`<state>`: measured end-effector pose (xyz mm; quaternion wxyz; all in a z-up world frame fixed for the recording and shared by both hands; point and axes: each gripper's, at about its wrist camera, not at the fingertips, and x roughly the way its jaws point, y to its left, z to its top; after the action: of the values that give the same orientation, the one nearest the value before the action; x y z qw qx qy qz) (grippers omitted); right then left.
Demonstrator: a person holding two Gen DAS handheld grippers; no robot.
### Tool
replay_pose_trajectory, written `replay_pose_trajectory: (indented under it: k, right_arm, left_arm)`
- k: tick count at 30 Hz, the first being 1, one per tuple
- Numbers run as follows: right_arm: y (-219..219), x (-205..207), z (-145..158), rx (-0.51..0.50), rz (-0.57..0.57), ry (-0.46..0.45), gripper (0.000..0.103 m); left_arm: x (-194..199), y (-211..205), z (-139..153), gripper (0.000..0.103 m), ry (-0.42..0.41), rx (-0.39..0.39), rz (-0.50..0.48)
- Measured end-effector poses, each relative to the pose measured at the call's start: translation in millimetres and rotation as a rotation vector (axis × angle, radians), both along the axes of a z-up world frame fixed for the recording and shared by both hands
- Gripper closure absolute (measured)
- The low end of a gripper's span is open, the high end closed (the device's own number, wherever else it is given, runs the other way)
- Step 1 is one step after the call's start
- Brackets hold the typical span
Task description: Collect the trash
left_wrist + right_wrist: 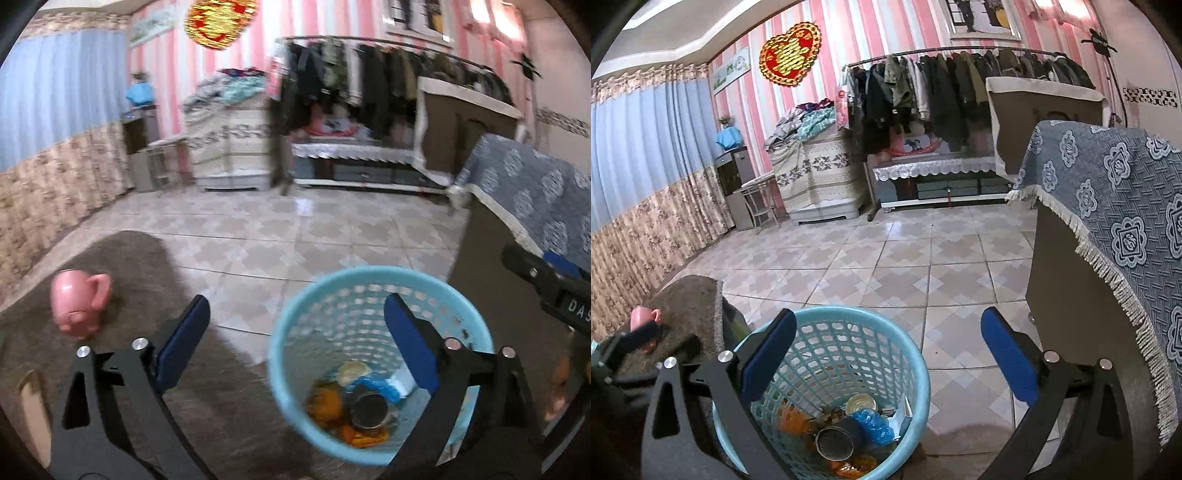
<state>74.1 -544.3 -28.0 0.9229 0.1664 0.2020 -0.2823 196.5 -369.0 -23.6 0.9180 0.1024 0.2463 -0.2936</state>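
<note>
- The left hand-held gripper (295, 339) hung wide open over the basket's near rim, nothing between its blue pads; the right hand-held gripper (888, 354) was likewise spread wide and empty.
- A brown rug (207, 406) covered the tiled floor (288, 236) on the left.
- The light-blue mesh basket (295, 387) stood on the floor just beside the rug.
- A pink mug (79, 302) lay on the rug, left of the basket.
- Trash sat in the basket's bottom: a metal can (369, 410), orange wrappers (325, 402) and a blue wrapper (873, 424).
</note>
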Motion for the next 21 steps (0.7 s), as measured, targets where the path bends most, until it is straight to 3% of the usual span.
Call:
replay_pose_trajectory:
  k: [5, 13, 21]
  right_arm:
    - [29.4, 9.2, 3.2, -0.024, 0.120, 0.018, 0.005]
    - [120.3, 13.5, 19.5, -0.082, 0.357, 0.008, 0.004]
    - [210.1, -13.0, 17.3, -0.117, 0.502, -0.005, 0.004]
  left_arm:
    - [-14.1, 66.5, 23.3, 0.006, -0.056, -0.011, 0.153]
    - [-69.6, 194.0, 55.4, 0.005, -0.111, -0.041, 0.395]
    - [-134.6, 287.0, 53.2, 0.005, -0.139, -0.084, 0.572]
